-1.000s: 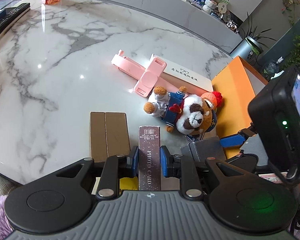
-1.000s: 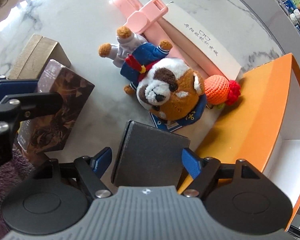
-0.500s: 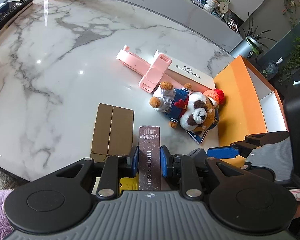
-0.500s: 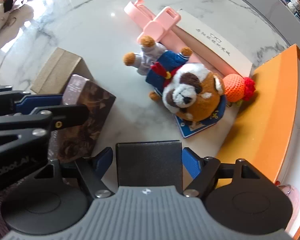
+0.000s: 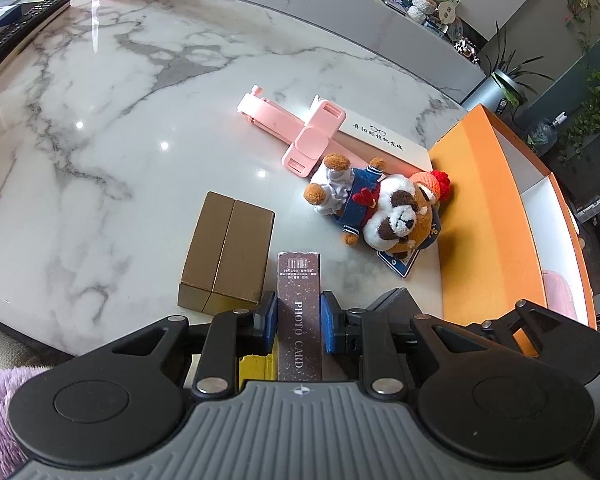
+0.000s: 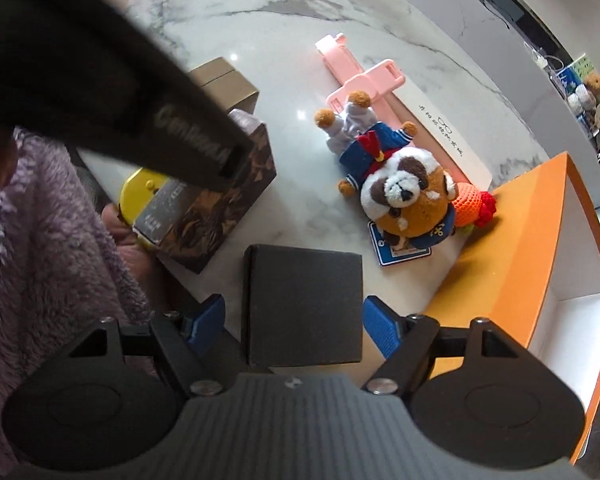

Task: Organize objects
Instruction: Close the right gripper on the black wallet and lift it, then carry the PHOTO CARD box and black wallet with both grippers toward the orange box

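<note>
Marble covered the big white table (image 5: 100,128). On it lay a plush dog (image 5: 384,212), a pink phone holder (image 5: 300,136), a brown box (image 5: 228,252) and, off to the right, an orange box (image 5: 484,208). The left gripper (image 5: 299,322) squeezed the photo card box (image 5: 299,312) tight between its blue pads. The right gripper (image 6: 294,326) had just closed a little around a black box (image 6: 304,304), but small gaps showed beside both pads, so it was not pinched.
</note>
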A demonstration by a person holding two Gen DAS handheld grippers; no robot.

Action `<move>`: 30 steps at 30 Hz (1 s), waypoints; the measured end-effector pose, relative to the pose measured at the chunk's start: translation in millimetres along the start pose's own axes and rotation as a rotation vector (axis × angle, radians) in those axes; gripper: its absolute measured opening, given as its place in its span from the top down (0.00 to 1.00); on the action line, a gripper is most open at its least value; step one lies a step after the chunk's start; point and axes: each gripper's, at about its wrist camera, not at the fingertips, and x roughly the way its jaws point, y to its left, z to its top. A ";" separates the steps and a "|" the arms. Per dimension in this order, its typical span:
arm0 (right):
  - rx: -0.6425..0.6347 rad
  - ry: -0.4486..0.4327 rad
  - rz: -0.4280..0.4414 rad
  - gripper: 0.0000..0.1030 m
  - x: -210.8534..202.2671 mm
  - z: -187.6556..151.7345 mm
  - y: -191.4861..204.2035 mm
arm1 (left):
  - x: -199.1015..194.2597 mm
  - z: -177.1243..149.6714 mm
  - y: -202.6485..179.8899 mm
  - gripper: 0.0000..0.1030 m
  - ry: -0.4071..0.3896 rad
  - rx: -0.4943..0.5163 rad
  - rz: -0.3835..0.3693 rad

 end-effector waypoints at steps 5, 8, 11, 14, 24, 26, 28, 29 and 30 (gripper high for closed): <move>-0.055 -0.024 -0.071 0.25 14.8 -9.2 13.9 | -1.6 -4.5 -2.8 0.75 0.006 0.012 0.007; -0.101 -0.056 -0.122 0.25 17.2 -14.1 22.6 | -2.2 -6.2 -4.5 0.74 0.007 0.019 0.014; -0.128 -0.064 -0.147 0.34 14.7 -16.1 25.7 | -2.9 -7.7 -5.5 0.75 0.007 0.021 0.021; -0.122 -0.078 -0.137 0.41 8.6 -18.6 23.5 | -3.2 -8.5 -6.4 0.75 0.005 0.023 0.027; 0.197 -0.157 0.085 0.65 -35.4 -23.7 -37.4 | -3.8 -12.9 -15.4 0.75 -0.006 0.038 0.029; 0.322 -0.165 0.193 0.65 -41.6 -30.0 -57.2 | -2.7 -14.0 -18.5 0.75 -0.002 0.046 0.024; 0.476 -0.169 0.342 0.95 -46.0 -41.0 -76.4 | -0.9 -15.7 -21.4 0.75 0.005 0.051 0.013; 0.547 -0.160 0.396 1.00 -44.8 -46.6 -85.0 | 0.2 -16.3 -23.0 0.75 0.009 0.054 0.011; 0.604 -0.150 0.414 1.00 -45.0 -52.9 -90.5 | 1.3 -17.1 -24.5 0.75 0.014 0.056 0.006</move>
